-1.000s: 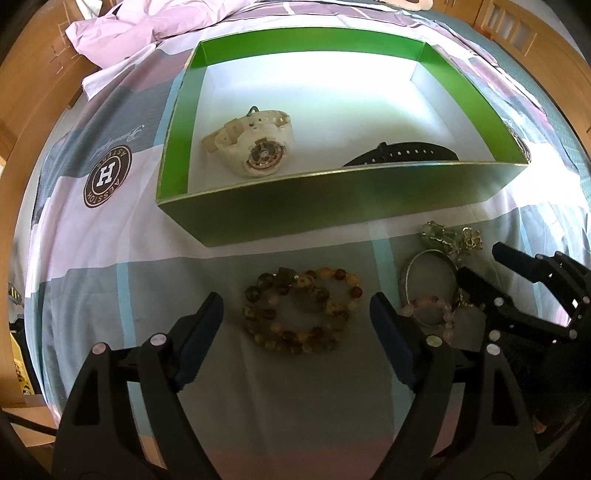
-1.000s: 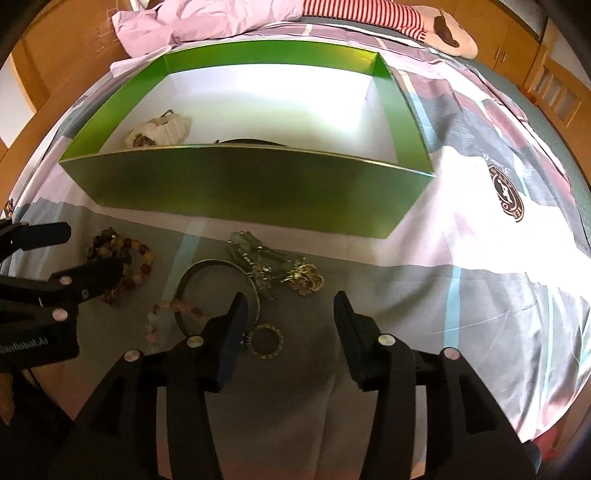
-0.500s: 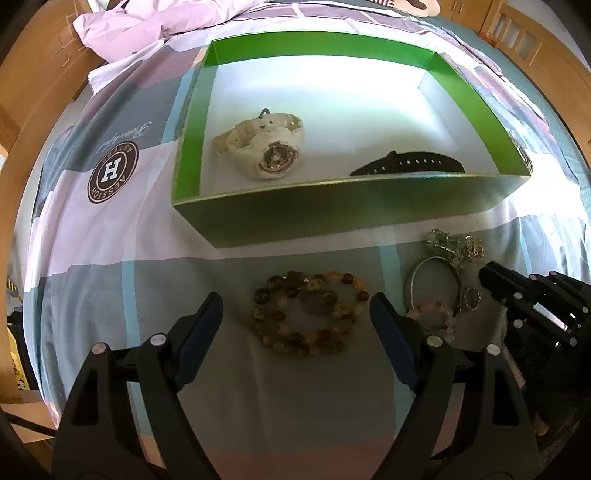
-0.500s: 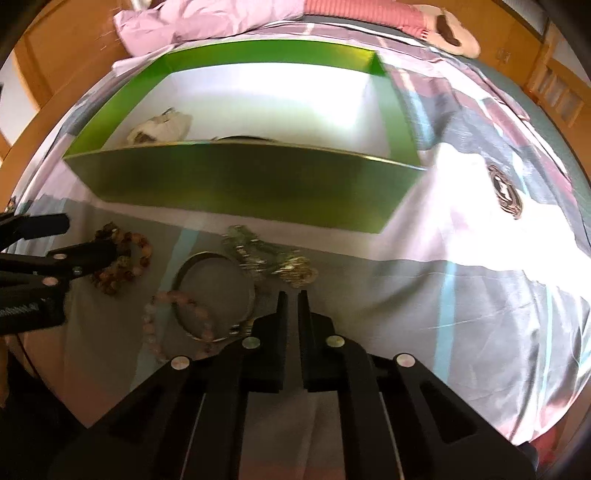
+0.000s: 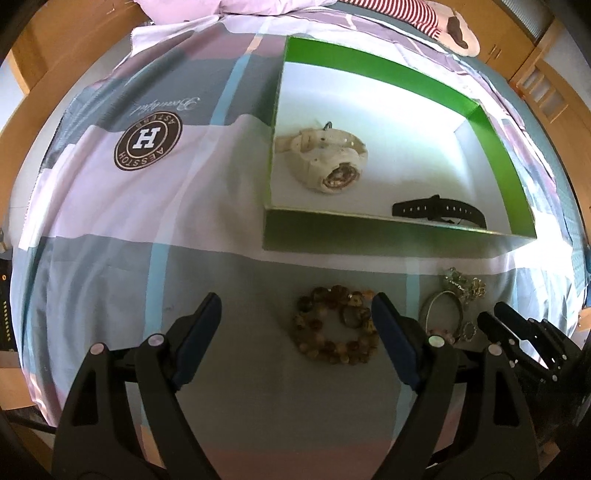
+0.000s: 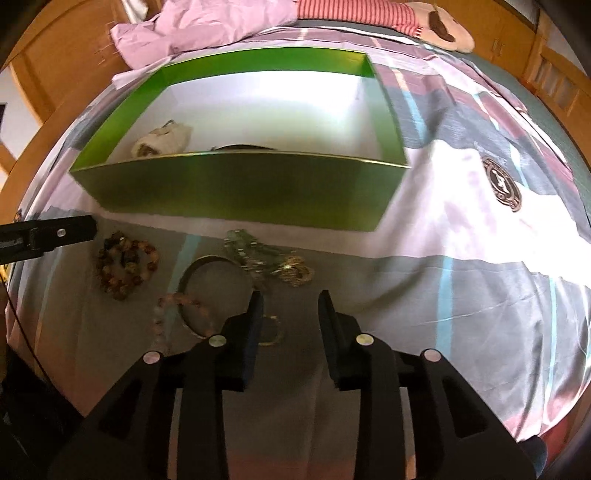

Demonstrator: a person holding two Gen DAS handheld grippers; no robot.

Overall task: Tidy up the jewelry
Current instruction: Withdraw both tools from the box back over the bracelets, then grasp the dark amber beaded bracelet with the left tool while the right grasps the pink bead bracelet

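Observation:
A green box (image 5: 388, 236) with a white floor lies on the bedsheet and holds a cream watch (image 5: 328, 162) and a black strap (image 5: 439, 212). In front of it lie a brown bead bracelet (image 5: 336, 325), a metal bangle (image 6: 212, 284), a pink bead bracelet (image 6: 166, 314), a small ring (image 6: 271, 330) and a tangle of gold and silver pieces (image 6: 273, 264). My left gripper (image 5: 295, 317) is open above the sheet, left of the brown bracelet. My right gripper (image 6: 290, 310) is open and empty, just right of the small ring.
A pink crumpled cloth (image 6: 207, 29) and a striped soft toy (image 6: 388, 18) lie behind the box. Wooden bed rails (image 6: 554, 70) border the sheet. A round logo (image 5: 147, 142) is printed on the sheet left of the box.
My right gripper shut half a second ago and has opened again, empty. My left gripper has drifted left, so the box and brown bracelet now sit more to its right.

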